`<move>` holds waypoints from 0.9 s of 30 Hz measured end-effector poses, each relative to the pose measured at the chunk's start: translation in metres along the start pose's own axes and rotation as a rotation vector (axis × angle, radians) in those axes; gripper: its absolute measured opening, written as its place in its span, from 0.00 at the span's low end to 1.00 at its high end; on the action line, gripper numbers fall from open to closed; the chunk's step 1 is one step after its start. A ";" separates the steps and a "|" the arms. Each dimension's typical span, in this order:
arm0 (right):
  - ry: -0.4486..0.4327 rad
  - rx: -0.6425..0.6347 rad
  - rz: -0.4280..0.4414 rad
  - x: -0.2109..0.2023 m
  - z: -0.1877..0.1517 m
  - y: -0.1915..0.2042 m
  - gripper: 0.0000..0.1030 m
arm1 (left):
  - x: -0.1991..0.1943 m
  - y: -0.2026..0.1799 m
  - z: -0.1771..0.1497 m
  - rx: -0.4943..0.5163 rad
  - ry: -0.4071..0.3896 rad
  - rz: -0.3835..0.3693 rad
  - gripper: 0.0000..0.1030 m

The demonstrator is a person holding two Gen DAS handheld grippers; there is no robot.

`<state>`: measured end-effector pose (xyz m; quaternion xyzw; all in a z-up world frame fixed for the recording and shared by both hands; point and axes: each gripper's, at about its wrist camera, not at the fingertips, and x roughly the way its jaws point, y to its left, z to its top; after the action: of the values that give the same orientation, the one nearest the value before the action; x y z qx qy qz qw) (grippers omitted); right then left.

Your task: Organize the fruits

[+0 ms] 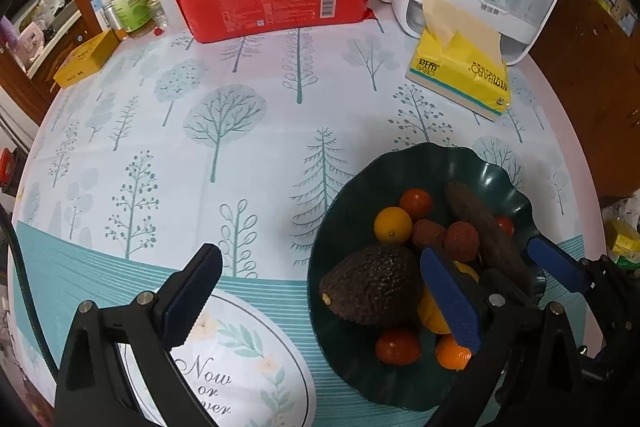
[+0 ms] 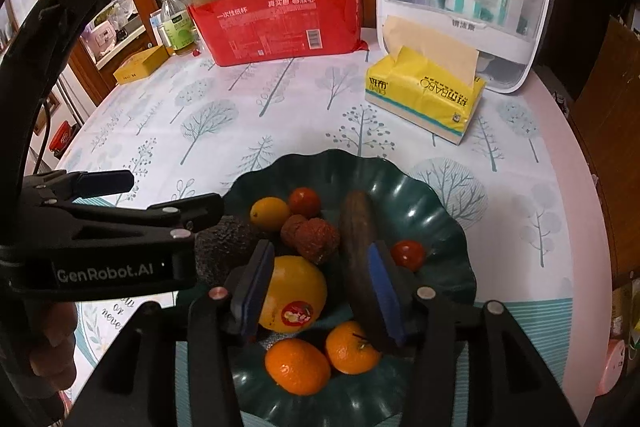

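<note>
Fruits lie piled in the dark green plate, right gripper spread wide above them, its left pad possibly touching the orange; left gripper open, empty.

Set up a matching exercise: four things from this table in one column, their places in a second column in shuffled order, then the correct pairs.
Things:
1. avocado
2. tissue pack
3. red cup package
4. sticker orange

Places:
A. at the table's far edge, beside the white organizer
B. between the open right gripper's fingers
C. in front of the white organizer
D. at the left side of the green plate

Pairs: 1-D, 2-C, 3-A, 4-B
</note>
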<state>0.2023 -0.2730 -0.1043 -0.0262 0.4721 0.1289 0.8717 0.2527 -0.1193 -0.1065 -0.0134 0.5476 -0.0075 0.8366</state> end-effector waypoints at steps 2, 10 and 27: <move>-0.003 -0.004 0.001 -0.004 -0.001 0.002 0.49 | -0.005 0.003 -0.002 -0.008 -0.007 0.001 0.96; -0.016 -0.018 -0.001 -0.023 -0.005 0.014 0.48 | -0.039 0.011 -0.021 -0.017 -0.052 0.009 0.96; -0.032 -0.012 0.022 -0.086 -0.041 0.054 0.49 | -0.123 0.046 -0.094 -0.035 -0.132 0.018 0.96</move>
<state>0.1104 -0.2447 -0.0518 -0.0241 0.4574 0.1419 0.8775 0.1173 -0.0713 -0.0332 -0.0233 0.4913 0.0106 0.8706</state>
